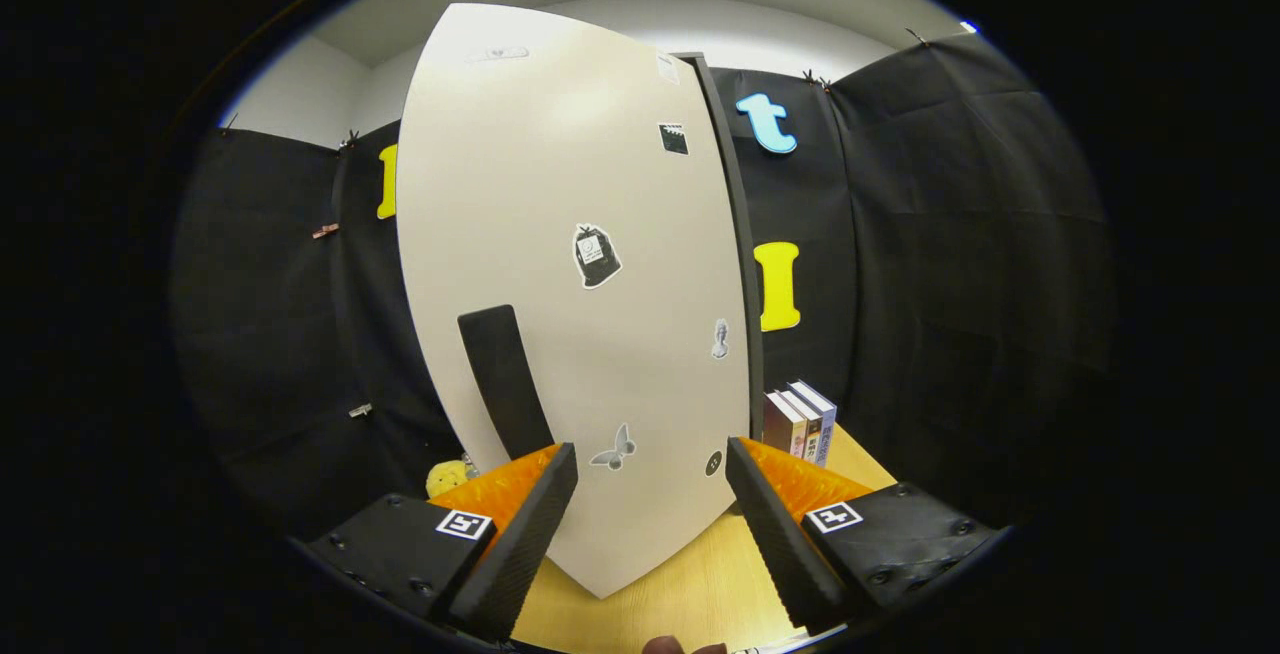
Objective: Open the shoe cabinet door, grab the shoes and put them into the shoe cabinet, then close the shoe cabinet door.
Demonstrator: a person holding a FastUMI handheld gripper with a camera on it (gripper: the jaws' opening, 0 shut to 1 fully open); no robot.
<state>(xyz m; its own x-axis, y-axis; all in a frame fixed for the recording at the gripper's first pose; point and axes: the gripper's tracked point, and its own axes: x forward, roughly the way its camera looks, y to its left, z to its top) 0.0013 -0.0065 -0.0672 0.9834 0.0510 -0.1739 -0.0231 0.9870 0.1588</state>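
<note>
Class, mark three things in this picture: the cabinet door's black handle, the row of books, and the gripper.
black handle [505, 384], gripper view, middle of the bar.
books [800, 421], gripper view, spines beside the door.
gripper [650, 464], gripper view, open gap midway between fingertips.

The shoe cabinet door [570, 264] stands upright just beyond the spread fingers of the gripper [650, 509], its lower end reaching down between them above the table [680, 594]. A handle [503, 381] sits on the door's lower left part, just ahead of the left finger. Behind the door's right edge, a row of books [800, 422] stands upright on the table's far right side. A small toy [447, 477] lies left of the door, beyond the left finger.
</note>
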